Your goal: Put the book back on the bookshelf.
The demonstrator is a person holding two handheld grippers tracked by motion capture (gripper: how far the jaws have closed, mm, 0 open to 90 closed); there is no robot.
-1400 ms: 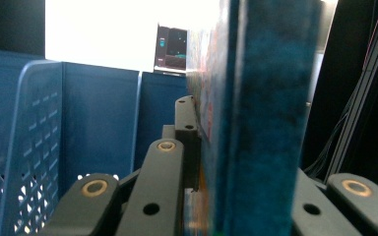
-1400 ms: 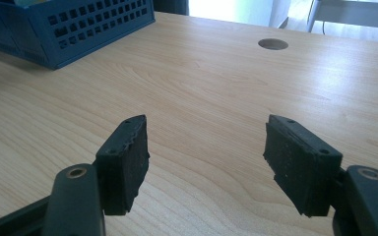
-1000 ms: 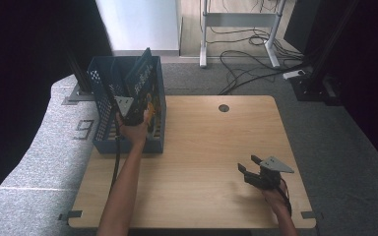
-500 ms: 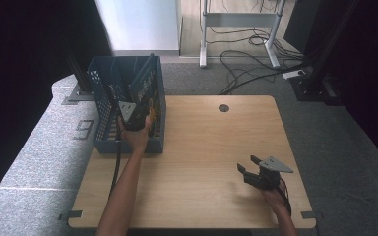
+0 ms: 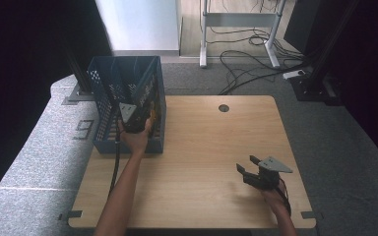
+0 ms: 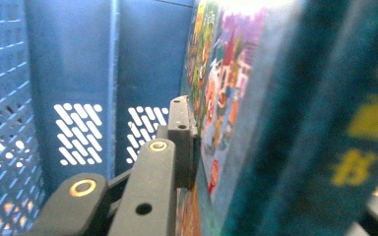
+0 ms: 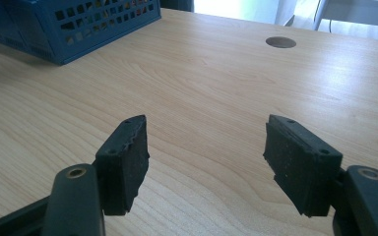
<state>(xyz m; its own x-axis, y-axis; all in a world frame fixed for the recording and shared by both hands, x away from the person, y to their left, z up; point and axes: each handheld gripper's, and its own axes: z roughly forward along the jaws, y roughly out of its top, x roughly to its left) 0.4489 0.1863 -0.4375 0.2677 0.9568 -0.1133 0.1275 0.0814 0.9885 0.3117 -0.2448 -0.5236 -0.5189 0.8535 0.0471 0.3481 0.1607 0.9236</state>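
At the far left corner of the table (image 5: pixel 202 142), the blue crate (image 5: pixel 103 140) is entered from above by the left gripper (image 5: pixel 139 112), by which the books (image 6: pixel 216 98) are pinched upright against the crate's right-hand wall. In the left gripper view one black pad is seen pressed flat on a brightly illustrated cover, with a teal spine beside it; the jaws have just been opening, with the books between them. A slip is judged the main risk: should the grip be eased further before the books are seated on the crate floor, they could be dropped, tipped into the empty left part of the crate, or left leaning with a cover creased. The light crate could also be dragged or tilted if a pad is caught on a cover while the hand is withdrawn, since it is steadied by nothing else. Well apart, near the table's front right edge, the right gripper (image 7: pixel 204 152) is held low over bare wood, jaws spread and nothing between them, too far off for the crate to be braced.
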